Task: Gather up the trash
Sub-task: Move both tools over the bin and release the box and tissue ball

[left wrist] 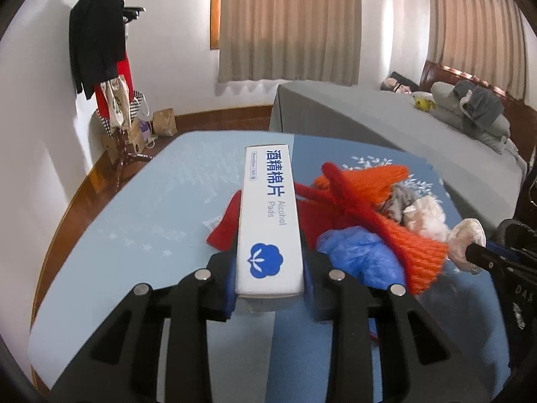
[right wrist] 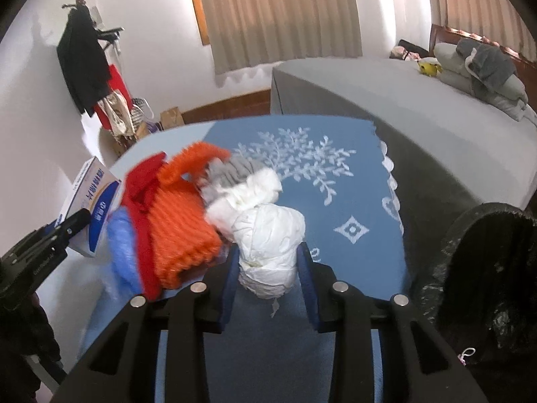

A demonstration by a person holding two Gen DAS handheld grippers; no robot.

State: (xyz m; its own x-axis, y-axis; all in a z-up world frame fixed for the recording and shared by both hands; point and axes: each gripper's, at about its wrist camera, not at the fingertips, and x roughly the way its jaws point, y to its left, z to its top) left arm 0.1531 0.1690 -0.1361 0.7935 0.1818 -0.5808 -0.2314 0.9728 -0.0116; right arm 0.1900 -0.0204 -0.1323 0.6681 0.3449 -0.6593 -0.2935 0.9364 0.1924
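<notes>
In the left wrist view my left gripper [left wrist: 269, 263] is shut on a long white alcohol-pads box [left wrist: 268, 215] with blue lettering, held above the blue tablecloth [left wrist: 151, 208]. In the right wrist view my right gripper [right wrist: 267, 262] is shut on a crumpled white paper wad [right wrist: 270, 241]. Beside both lies a heap: an orange knitted piece [right wrist: 181, 215], red cloth [right wrist: 144, 181], a blue plastic bag [left wrist: 359, 252], grey cloth [right wrist: 235, 168] and more white paper [right wrist: 248, 188]. The box [right wrist: 95, 198] also shows at the left of the right wrist view.
A black bin lined with a black bag [right wrist: 486, 268] stands at the table's right edge. Behind the table is a grey bed [right wrist: 386, 100] with pillows. A coat rack [left wrist: 100, 50] with clothes and bags stands by the left wall.
</notes>
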